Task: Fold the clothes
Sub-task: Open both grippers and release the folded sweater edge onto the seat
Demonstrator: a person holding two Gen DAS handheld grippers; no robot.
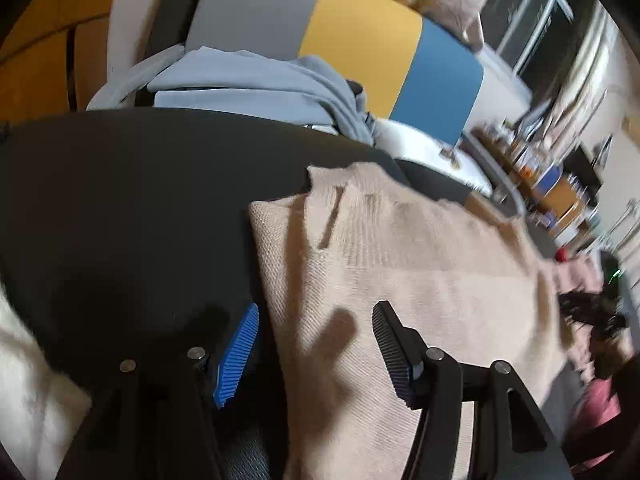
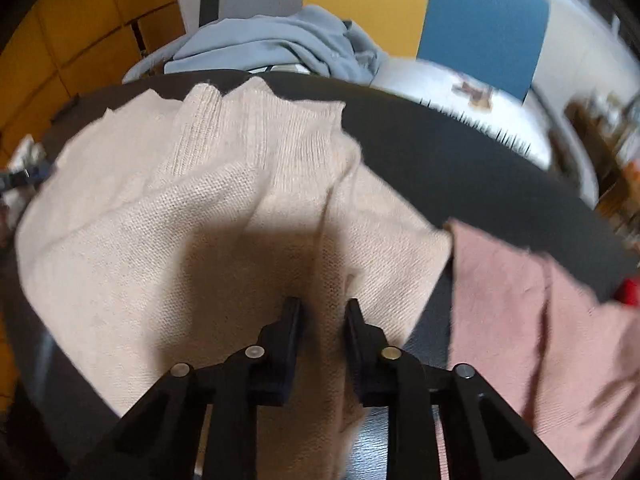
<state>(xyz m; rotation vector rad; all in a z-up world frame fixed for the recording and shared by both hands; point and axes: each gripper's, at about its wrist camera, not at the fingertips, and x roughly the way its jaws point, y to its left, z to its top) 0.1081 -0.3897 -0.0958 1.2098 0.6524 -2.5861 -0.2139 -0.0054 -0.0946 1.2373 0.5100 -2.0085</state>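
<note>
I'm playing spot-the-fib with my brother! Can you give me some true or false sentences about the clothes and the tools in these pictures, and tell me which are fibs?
1. The beige sweater lies on a dark table. True.
2. The left tool is squeezed shut on the sweater. False: its jaws stand wide apart, with the sweater's edge between them.
3. A pink garment lies to the right of the beige sweater. True.
4. The right tool has a fold of the beige sweater between its jaws. True.
5. The blue-grey garment lies on top of the beige sweater. False: it is behind the table's far edge, apart from the sweater.
</note>
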